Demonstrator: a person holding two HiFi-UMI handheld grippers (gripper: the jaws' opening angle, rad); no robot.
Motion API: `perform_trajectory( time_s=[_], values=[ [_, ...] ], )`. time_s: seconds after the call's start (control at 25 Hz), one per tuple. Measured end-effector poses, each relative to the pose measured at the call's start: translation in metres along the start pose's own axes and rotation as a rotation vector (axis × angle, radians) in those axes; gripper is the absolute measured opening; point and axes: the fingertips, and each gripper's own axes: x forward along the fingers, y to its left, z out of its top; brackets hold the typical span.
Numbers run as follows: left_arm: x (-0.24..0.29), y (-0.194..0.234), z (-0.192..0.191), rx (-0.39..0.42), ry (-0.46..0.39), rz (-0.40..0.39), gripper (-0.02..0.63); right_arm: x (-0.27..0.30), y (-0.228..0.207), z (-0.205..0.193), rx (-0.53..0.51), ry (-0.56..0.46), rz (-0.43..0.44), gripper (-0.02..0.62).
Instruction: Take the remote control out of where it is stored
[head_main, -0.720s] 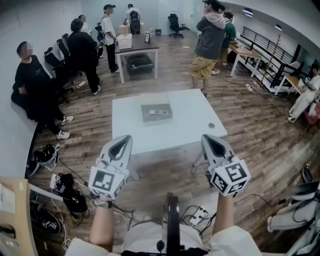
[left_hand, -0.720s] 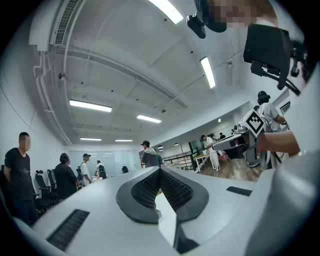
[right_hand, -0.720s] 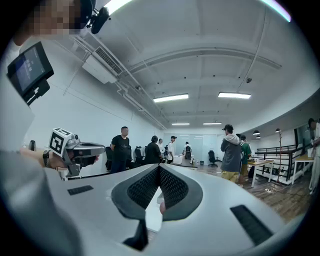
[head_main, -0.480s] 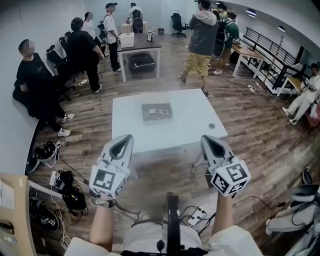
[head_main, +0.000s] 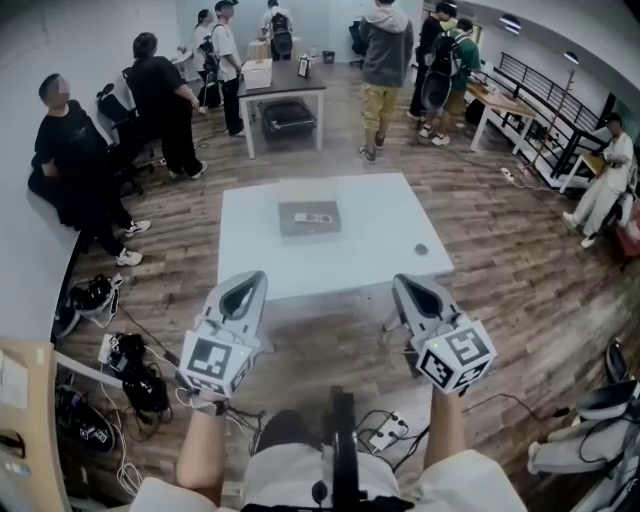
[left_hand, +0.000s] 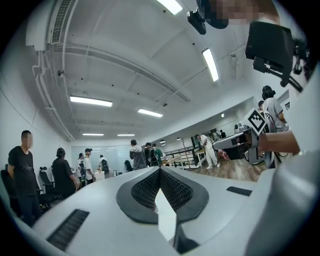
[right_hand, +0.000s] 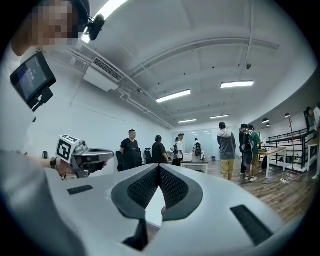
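A flat grey box (head_main: 309, 219) lies on the white table (head_main: 370, 255), a little back from its middle. A small remote control (head_main: 318, 217) with pale buttons rests on or in the top of that box. Both grippers hang in front of the table's near edge, well short of the box. My left gripper (head_main: 243, 287) is shut with nothing in it, and the left gripper view shows its jaws (left_hand: 160, 171) meeting at the tip. My right gripper (head_main: 414, 291) is likewise shut and empty, its jaws (right_hand: 159, 168) pointing up into the room.
A small dark round thing (head_main: 421, 250) sits near the table's right edge. Several people stand or sit along the left wall and at the back by a second table (head_main: 285, 88). Bags and cables (head_main: 125, 375) lie on the floor at left, a power strip (head_main: 383, 436) near my feet.
The grippers have barely moved, the right one drifting slightly left. People at the back have walked farther away, and the view has shifted a little.
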Motion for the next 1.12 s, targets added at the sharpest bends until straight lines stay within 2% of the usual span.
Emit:
perform_trajectory(
  time_s=[0.4,0.64,0.76,1.12],
  values=[
    [0.048,0.026,-0.020,-0.015,0.026,0.017,-0.002,0.039,-0.038,-0.009,-0.008,0.033,0.020,-0.002],
    [0.104,0.067,-0.035,0.000,0.019,0.009,-0.002,0.091,-0.076,-0.011,0.001,0.023,-0.012,-0.002],
    [0.137,0.087,-0.041,0.005,0.022,0.003,-0.002,0.122,-0.091,-0.010,-0.016,0.034,0.008,-0.002],
    [0.220,0.139,-0.066,-0.009,0.038,-0.036,-0.002,0.211,-0.129,-0.010,0.023,0.053,0.061,-0.002]
  ],
)
